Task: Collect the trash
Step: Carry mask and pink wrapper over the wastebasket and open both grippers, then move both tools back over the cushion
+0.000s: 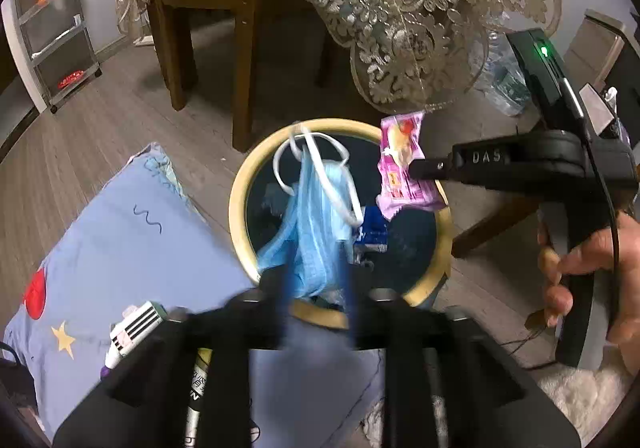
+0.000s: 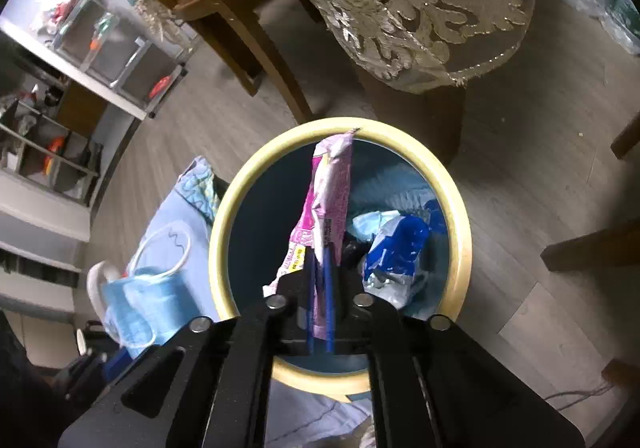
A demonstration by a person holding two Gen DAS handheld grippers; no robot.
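- The left gripper is seen over the trash bin, pointed steeply down into its mouth.
- Its blue-edged jaws are parted to a moderate gap, and a light blue face mask is seen between them.
- The mask hangs crumpled above the bin's opening, its white ear loops splayed out ahead of the tips; whether the pads press on the cloth cannot be told, since that edge is blurred.
- The right gripper is likewise aimed down into the bin, whose yellow rim rings a dark blue inside.
- Its jaws are nearly together, only a narrow gap being left, and a pink snack wrapper is pinched between them.
- The wrapper stands out past the fingertips over the bin's mouth, its far end reaching the far rim.
- In the left wrist view the same wrapper is seen clamped at the tip of the right gripper, which is held by a hand at the right edge.
- Inside the bin, a blue and white crumpled wrapper and pale blue material are seen lying at the bottom.
- A light blue cloth with star and dot prints lies just beside the bin, with markers resting on it.
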